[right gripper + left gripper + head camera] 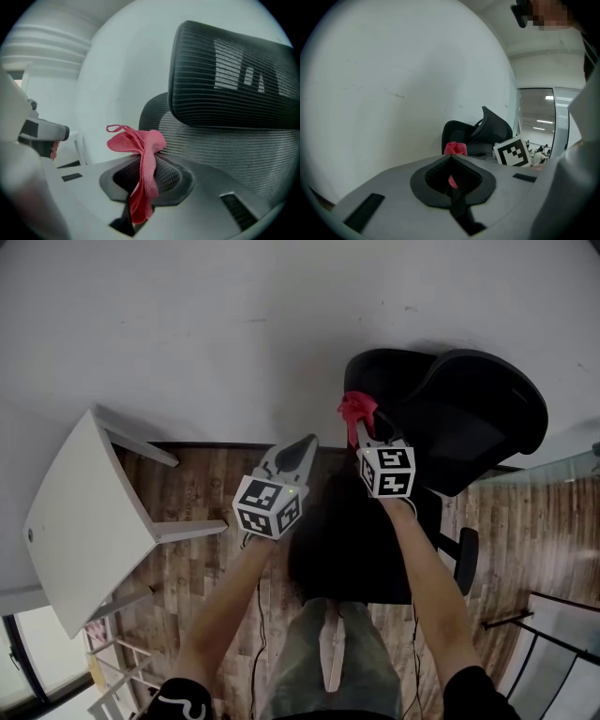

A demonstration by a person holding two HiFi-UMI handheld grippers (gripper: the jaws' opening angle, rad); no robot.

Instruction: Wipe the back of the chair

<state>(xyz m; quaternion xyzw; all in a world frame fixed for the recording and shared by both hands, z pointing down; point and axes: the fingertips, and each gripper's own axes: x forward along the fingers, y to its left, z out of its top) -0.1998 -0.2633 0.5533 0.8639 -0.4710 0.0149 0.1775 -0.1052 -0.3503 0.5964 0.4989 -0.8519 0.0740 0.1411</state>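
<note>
A black mesh office chair (469, 418) stands against the white wall at the upper right. My right gripper (361, 427) is shut on a red cloth (357, 407), which it holds against the chair's upper edge. In the right gripper view the cloth (143, 145) bunches out of the jaws (145, 173), just in front of the mesh backrest (225, 150) and below the headrest (234, 79). My left gripper (302, 448) hovers left of the chair with its tips together and nothing in it. From the left gripper (452, 176), the cloth (455, 148) and chair (461, 131) lie ahead.
A white table (84, 521) stands at the left over the wooden floor (197, 484). The plain wall (234, 324) fills the far side. A glass partition (562, 470) runs along the right. The chair's armrest (466, 559) juts out near my right forearm.
</note>
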